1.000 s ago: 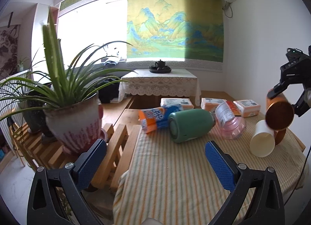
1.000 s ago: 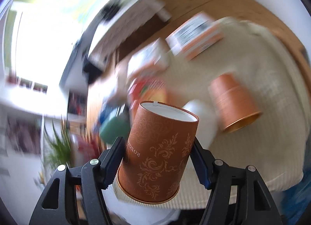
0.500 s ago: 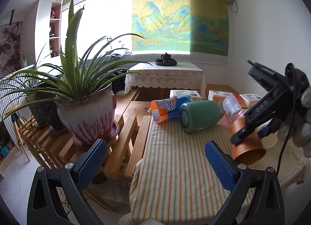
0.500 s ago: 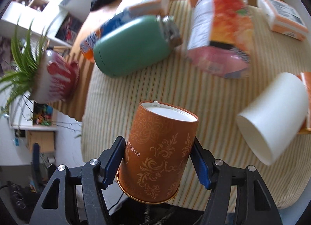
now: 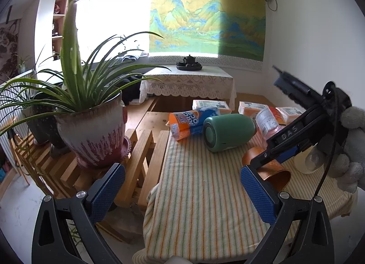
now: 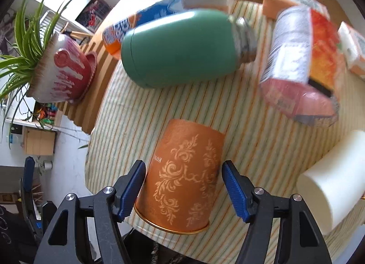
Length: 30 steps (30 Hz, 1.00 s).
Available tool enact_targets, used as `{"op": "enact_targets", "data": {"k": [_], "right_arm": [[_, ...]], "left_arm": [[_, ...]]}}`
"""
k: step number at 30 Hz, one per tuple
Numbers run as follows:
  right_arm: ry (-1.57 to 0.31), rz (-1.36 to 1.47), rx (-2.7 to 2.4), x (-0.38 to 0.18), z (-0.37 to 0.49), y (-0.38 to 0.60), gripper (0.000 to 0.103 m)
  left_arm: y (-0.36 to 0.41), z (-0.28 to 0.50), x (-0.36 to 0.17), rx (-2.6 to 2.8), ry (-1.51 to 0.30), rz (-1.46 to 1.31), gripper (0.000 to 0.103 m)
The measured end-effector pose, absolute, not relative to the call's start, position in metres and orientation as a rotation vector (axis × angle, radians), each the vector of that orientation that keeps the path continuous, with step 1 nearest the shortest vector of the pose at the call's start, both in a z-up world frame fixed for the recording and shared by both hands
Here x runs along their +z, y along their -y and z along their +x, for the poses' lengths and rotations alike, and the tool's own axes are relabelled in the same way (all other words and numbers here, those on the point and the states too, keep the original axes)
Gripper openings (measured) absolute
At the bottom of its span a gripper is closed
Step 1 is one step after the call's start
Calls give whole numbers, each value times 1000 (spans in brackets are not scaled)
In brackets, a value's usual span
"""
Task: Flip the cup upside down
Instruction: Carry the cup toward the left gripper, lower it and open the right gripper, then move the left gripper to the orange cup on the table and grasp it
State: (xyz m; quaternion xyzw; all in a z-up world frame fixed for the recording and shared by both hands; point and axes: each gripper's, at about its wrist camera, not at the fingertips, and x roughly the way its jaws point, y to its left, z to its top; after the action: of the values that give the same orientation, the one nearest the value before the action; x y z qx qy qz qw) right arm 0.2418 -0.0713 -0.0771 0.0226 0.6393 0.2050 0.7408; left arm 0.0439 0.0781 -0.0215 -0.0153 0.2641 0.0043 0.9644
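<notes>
The orange patterned cup (image 6: 182, 177) sits between the blue pads of my right gripper (image 6: 183, 187), its base toward the table and its gold rim toward the camera. The pads stand a little apart from its sides, so the jaws are open. In the left wrist view the cup (image 5: 271, 172) lies tilted on the striped cloth under the right gripper (image 5: 269, 159). My left gripper (image 5: 182, 192) is open and empty, low over the table's near edge.
A green flask (image 6: 180, 49), a pink-orange packet (image 6: 301, 67), a blue-orange packet (image 5: 191, 122), a white cup (image 6: 333, 186) and tissue packs (image 5: 209, 105) lie on the striped cloth (image 5: 200, 195). A potted plant (image 5: 91, 127) stands on wooden slats at the left.
My right gripper lowered the orange cup to the cloth and its jaws opened away from the cup. The left gripper shifted slightly toward the table.
</notes>
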Motion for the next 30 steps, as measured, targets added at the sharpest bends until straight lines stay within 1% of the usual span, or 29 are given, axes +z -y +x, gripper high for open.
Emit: {"op": "enact_targets", "data": {"k": [4, 8, 11, 14, 17, 23, 30], "right_arm": [[-1273, 63, 448, -48, 226, 89, 65], [-1122, 66, 398, -29, 200, 114, 65], [-1016, 66, 347, -23, 178, 135, 65], [-897, 43, 273, -18, 153, 154, 65], [-811, 0, 215, -15, 132, 161, 65], [-708, -51, 106, -14, 100, 177, 65], [-645, -95, 50, -17, 79, 184, 65]], "left_arm": [[-70, 59, -16, -41, -563, -24, 102], [-63, 86, -14, -105, -648, -66, 102], [-45, 104, -13, -124, -682, -24, 102], [-31, 130, -18, -211, -785, -64, 102], [-18, 148, -24, -216, -842, -58, 102], [3, 172, -38, -263, -957, -64, 102], [27, 203, -57, -286, -1107, -31, 102]]}}
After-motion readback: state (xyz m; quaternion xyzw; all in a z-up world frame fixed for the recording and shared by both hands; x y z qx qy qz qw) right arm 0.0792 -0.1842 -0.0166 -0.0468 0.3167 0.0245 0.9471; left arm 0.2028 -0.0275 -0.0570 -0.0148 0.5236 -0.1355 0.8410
